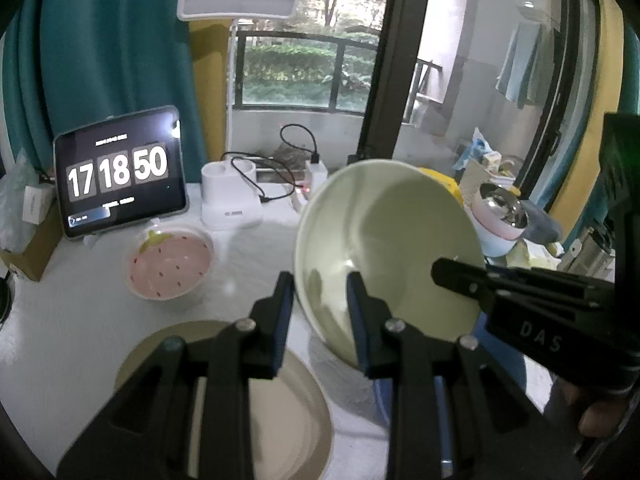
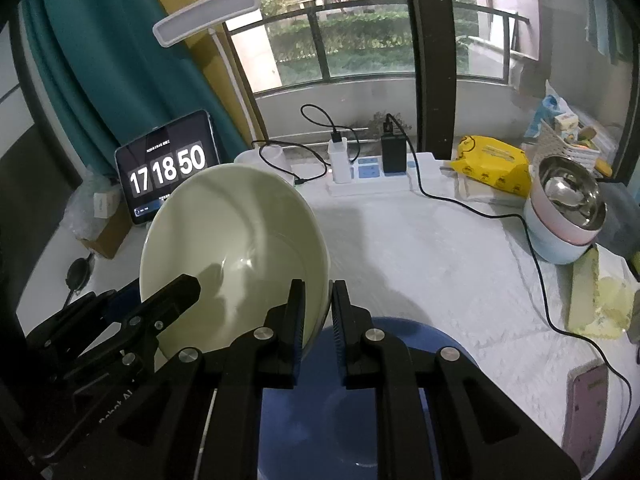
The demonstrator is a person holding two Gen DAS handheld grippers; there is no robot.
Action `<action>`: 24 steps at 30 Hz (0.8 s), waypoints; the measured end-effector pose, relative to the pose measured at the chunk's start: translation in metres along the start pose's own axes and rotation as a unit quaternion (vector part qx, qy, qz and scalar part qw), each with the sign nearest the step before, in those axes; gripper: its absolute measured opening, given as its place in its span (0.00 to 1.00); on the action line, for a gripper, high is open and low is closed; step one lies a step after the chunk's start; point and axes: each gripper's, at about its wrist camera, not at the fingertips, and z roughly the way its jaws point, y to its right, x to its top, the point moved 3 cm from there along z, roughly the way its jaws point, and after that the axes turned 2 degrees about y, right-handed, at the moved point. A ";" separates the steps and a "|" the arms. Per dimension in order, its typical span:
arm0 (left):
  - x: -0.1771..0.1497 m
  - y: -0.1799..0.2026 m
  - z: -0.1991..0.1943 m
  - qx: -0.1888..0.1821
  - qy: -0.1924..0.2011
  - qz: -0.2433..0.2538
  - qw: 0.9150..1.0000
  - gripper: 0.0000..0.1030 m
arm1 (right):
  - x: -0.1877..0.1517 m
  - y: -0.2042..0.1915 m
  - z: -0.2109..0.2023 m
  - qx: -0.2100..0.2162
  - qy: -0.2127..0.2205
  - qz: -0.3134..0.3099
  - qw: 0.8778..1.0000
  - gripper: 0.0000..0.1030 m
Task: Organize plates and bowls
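Observation:
A pale green bowl [image 1: 384, 240] hangs tilted above the white table, held from both sides. My left gripper [image 1: 320, 296] is shut on its left wall, one pad outside and one inside. My right gripper [image 2: 318, 304] is shut on the bowl's [image 2: 232, 248] right rim. Directly below sits a blue bowl [image 2: 360, 364], partly hidden by the fingers. A tan plate [image 1: 288, 404] lies under my left gripper. Further left stands a pink strawberry bowl [image 1: 168, 264]. A steel bowl [image 2: 568, 196] rests in stacked pink and blue bowls at the right.
At the back stand a tablet clock [image 2: 168, 172], a white desk lamp [image 1: 236, 4] and a power strip [image 2: 372, 176] whose black cable [image 2: 536, 272] crosses the table. A yellow packet [image 2: 492, 160] and a phone [image 2: 588, 404] lie on the right.

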 end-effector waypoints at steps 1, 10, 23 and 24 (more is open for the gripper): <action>-0.001 0.001 0.000 0.000 0.000 0.000 1.000 0.27 | -0.001 0.001 -0.002 -0.001 0.001 0.001 1.000 0.14; -0.010 0.019 -0.005 -0.010 -0.005 0.012 1.000 0.27 | -0.015 0.013 -0.019 -0.007 0.007 0.011 1.000 0.14; -0.034 0.049 -0.001 -0.022 -0.030 0.031 0.999 0.27 | -0.043 0.041 -0.031 -0.016 0.001 0.036 0.999 0.14; -0.036 0.051 -0.001 -0.022 -0.032 0.033 0.999 0.27 | -0.045 0.043 -0.031 -0.017 0.000 0.037 0.999 0.14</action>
